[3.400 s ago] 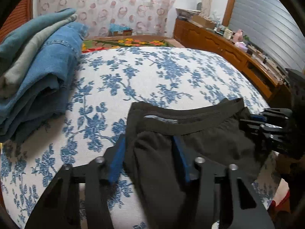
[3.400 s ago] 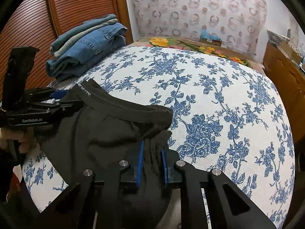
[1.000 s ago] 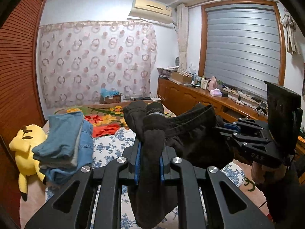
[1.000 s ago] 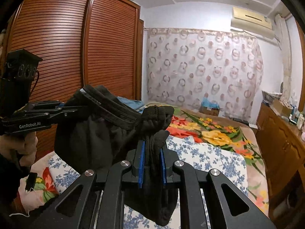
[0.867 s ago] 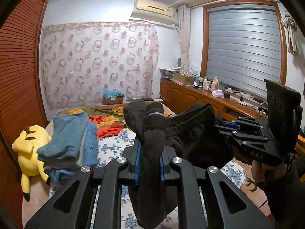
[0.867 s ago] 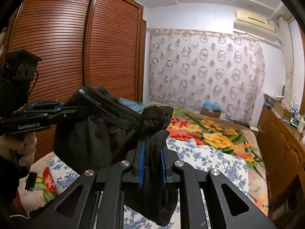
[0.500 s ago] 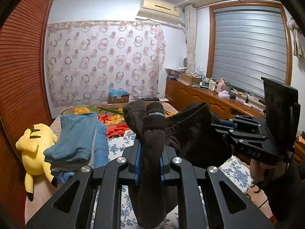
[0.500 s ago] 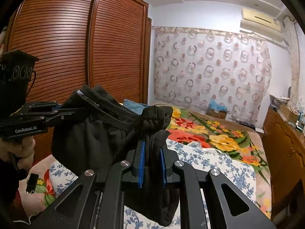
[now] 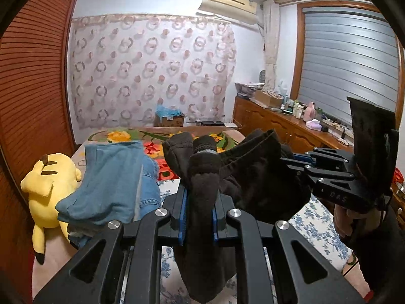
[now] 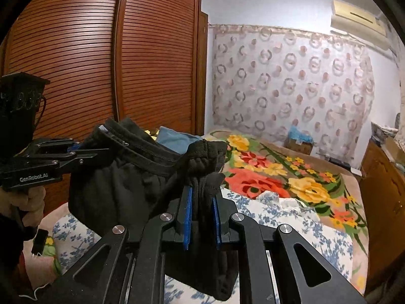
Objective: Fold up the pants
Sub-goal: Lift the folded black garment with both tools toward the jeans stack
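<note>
The black pants [image 9: 255, 179] hang in the air above the bed, held by the waistband at both ends. My left gripper [image 9: 197, 210] is shut on one bunched end of the waistband. My right gripper [image 10: 201, 210] is shut on the other end; it also shows at the right of the left wrist view [image 9: 298, 160]. In the right wrist view the pants [image 10: 121, 185] sag between the two grippers, and the left gripper [image 10: 81, 152] is at the left. The legs hang below, out of sight.
A stack of folded jeans [image 9: 111, 185] lies on the blue-flowered bed [image 9: 316, 225], beside a yellow plush toy [image 9: 50, 182]. A floral blanket [image 10: 291, 177] covers the far end. A wooden wardrobe [image 10: 101, 63] stands left, a cluttered wooden sideboard [image 9: 286, 124] right.
Both grippers closed on the waistband and lifted the pants off the bed into the air. Over the last second they have risen a little more and tilted, still holding.
</note>
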Demonstrator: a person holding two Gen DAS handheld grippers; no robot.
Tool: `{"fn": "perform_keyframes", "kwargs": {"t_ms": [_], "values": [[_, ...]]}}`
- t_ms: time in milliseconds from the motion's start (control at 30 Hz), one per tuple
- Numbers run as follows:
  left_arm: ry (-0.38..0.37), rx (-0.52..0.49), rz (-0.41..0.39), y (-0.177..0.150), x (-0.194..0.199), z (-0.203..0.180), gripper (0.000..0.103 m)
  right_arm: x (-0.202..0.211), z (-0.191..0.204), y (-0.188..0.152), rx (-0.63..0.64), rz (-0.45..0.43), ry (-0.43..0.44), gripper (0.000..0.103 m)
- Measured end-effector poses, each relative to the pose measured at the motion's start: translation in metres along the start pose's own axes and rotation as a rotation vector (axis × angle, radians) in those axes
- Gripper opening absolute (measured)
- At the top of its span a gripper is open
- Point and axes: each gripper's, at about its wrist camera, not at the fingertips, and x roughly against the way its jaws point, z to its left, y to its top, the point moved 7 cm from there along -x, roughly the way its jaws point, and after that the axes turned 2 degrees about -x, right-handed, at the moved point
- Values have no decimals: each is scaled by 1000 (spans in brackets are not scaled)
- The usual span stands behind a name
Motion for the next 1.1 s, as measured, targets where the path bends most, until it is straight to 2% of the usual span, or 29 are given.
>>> {"fn": "perform_keyframes", "kwargs": {"t_ms": [267, 567, 733, 967, 1100], "values": [[57, -10, -14, 20, -13, 20, 16, -43, -12, 24, 18, -9, 25, 14], [178, -12, -33, 38, -6, 56, 16, -86, -13, 51, 58, -66, 72, 14], [213, 9, -38, 36, -4, 68, 16, -105, -19, 61, 85, -84, 82, 14], [223, 83, -37, 19, -13, 77, 16, -121, -16, 61, 190, -87, 78, 14], [228, 82, -45, 16, -17, 76, 16, -130, -18, 64, 230, -86, 75, 14]]}}
